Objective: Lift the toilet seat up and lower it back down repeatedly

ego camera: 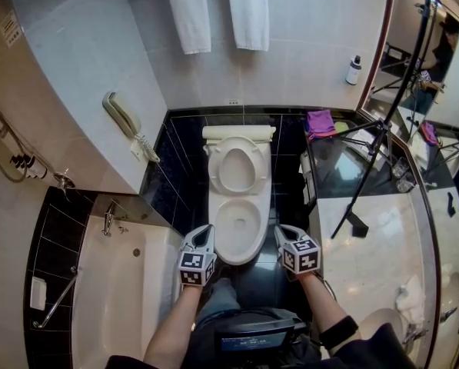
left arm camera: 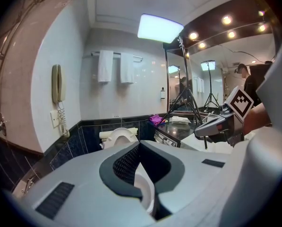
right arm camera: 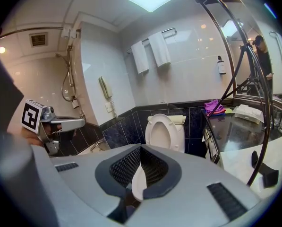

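The white toilet stands against the dark tiled back wall, and its seat [ego camera: 239, 167] is raised upright against the tank. In the gripper views the seat [left arm camera: 118, 137] [right arm camera: 162, 131] also stands up. The open bowl [ego camera: 248, 256] lies just ahead of me. My left gripper [ego camera: 206, 234] hovers at the bowl's front left, and my right gripper [ego camera: 281, 233] at its front right. In their own views both the left gripper [left arm camera: 140, 144] and the right gripper [right arm camera: 141, 147] have their tips together with nothing held. Only the bowl's rim shows through the hollow between the jaws.
A bathtub [ego camera: 121, 283] lies on the left below a wall phone [ego camera: 121, 118]. Two towels [ego camera: 214, 10] hang above the toilet. On the right a glossy counter [ego camera: 383, 229] carries a tripod [ego camera: 375, 152], a purple cloth [ego camera: 320, 121] and a basin [ego camera: 383, 321].
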`<state>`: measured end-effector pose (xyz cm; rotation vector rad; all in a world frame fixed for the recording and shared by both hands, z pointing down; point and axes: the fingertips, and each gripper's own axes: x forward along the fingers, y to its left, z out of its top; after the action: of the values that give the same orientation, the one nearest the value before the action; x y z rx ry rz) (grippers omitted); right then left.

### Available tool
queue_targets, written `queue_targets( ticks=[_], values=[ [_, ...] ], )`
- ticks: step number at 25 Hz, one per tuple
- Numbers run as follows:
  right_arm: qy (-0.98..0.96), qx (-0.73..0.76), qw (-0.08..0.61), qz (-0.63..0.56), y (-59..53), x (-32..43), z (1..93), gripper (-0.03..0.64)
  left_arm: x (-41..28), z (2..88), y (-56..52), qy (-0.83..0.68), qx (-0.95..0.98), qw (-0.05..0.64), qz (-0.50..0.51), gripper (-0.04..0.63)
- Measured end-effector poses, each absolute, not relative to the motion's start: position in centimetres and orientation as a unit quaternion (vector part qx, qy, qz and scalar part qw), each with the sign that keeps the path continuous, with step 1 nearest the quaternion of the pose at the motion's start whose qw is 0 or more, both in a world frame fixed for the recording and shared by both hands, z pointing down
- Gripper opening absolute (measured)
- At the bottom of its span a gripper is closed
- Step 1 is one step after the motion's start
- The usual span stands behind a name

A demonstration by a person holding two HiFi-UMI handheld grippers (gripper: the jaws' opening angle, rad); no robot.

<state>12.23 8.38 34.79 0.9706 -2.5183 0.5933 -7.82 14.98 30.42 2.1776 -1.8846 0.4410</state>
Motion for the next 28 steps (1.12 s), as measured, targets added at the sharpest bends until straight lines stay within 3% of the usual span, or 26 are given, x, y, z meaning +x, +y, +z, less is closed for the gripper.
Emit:
queue_targets(
  ticks=[14,24,28],
  values=[
    [-0.884,0.359,0.244,0.172,1.6,9.4,37.8,0.023,-10.1,34.4,9.5,-0.618,0.753,0.144,0.175,-0.008],
    [-0.879,0.348,0.319,0.065,-9.9,2.9,39.8,0.141,-13.0,39.7,-0.7,-0.583,0.772,0.167,0.191,-0.008],
    [-0.876,0.331,0.351,-0.004,-16.0,-0.6,41.7,0.153,-14.0,42.0,-5.6,-0.566,0.782,0.169,0.197,-0.008]
  ],
)
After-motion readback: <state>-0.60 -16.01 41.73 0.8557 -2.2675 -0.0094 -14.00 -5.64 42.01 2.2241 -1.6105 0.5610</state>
